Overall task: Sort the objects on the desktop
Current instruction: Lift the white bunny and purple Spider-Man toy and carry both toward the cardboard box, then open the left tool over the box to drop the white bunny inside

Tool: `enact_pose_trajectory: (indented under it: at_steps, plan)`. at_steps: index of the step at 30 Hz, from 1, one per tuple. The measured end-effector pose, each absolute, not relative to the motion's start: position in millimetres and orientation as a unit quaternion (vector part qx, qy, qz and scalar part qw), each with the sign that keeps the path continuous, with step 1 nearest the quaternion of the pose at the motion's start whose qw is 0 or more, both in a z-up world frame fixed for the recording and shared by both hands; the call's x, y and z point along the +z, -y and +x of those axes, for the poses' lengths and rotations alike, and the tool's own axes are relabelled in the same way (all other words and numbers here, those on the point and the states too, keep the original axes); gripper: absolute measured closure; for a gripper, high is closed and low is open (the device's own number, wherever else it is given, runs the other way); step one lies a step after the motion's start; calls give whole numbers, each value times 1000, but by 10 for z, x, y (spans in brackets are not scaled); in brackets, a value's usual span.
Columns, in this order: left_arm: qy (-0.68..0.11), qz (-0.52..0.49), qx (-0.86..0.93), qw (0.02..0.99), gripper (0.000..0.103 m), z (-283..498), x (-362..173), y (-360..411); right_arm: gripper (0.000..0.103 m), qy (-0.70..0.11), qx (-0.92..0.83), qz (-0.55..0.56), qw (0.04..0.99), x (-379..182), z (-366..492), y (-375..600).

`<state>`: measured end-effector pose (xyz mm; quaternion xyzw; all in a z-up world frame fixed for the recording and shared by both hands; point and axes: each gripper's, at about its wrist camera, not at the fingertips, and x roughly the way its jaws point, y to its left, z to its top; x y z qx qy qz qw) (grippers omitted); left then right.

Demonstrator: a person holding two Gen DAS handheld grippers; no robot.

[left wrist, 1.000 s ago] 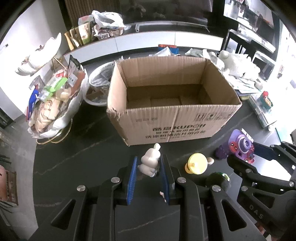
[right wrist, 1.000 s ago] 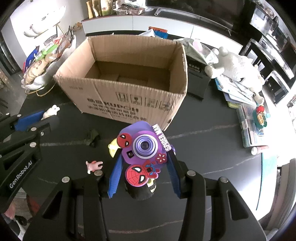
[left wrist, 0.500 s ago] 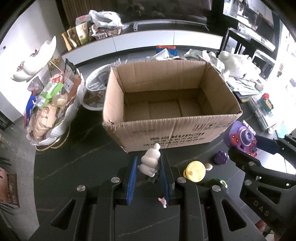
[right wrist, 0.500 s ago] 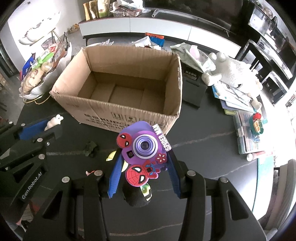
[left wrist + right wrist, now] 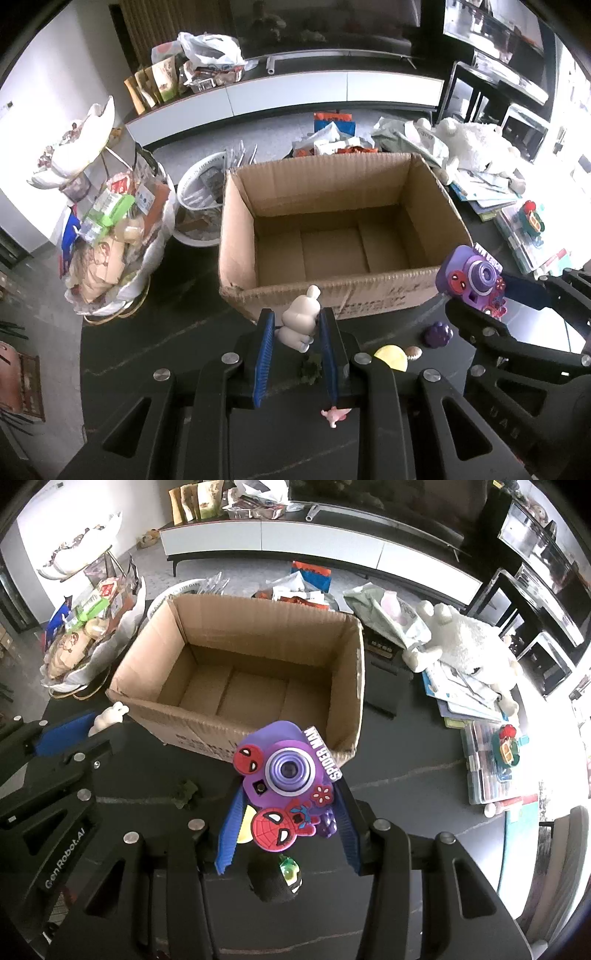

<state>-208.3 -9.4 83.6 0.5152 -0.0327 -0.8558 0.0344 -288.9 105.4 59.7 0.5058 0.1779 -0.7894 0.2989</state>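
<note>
My left gripper [image 5: 297, 328] is shut on a white rabbit figurine [image 5: 300, 319], held up in front of the near wall of an open, empty cardboard box [image 5: 332, 295]. My right gripper [image 5: 288, 805] is shut on a purple Spider-Man toy camera [image 5: 284, 771], held near the box's [image 5: 236, 734] right front corner. The camera also shows in the left wrist view [image 5: 472, 282], and the rabbit in the right wrist view [image 5: 109, 714].
On the dark table lie a yellow disc [image 5: 391, 356], a purple grape toy [image 5: 437, 334], a small shell [image 5: 414, 352], a green clump [image 5: 310, 371], a pink figure [image 5: 334, 415] and a black-green toy [image 5: 277, 882]. A snack basket [image 5: 110, 236] stands left; books and a plush [image 5: 469, 646] lie right.
Both grippers have risen and moved toward the box with their toys; I now see the box floor from higher up. Grips unchanged.
</note>
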Motion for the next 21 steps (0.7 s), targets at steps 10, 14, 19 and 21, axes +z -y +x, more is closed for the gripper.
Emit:
enact_pose_trajectory:
  at_steps: [10, 14, 19, 21]
  plan:
    - [28, 510, -859, 37, 81, -2324, 947, 133, 60, -166, -791, 509, 296, 731, -3130, -912]
    - [20, 514, -857, 38, 81, -2439, 901, 185, 60, -163, -789, 515, 293, 693, -3214, -856]
    - [11, 523, -852, 37, 81, -2579, 794, 213, 60, -160, -788, 518, 293, 655, -3259, -832]
    - [9, 526, -849, 36, 81, -2635, 746, 214, 60, -160, -787, 519, 293, 639, -3279, -826]
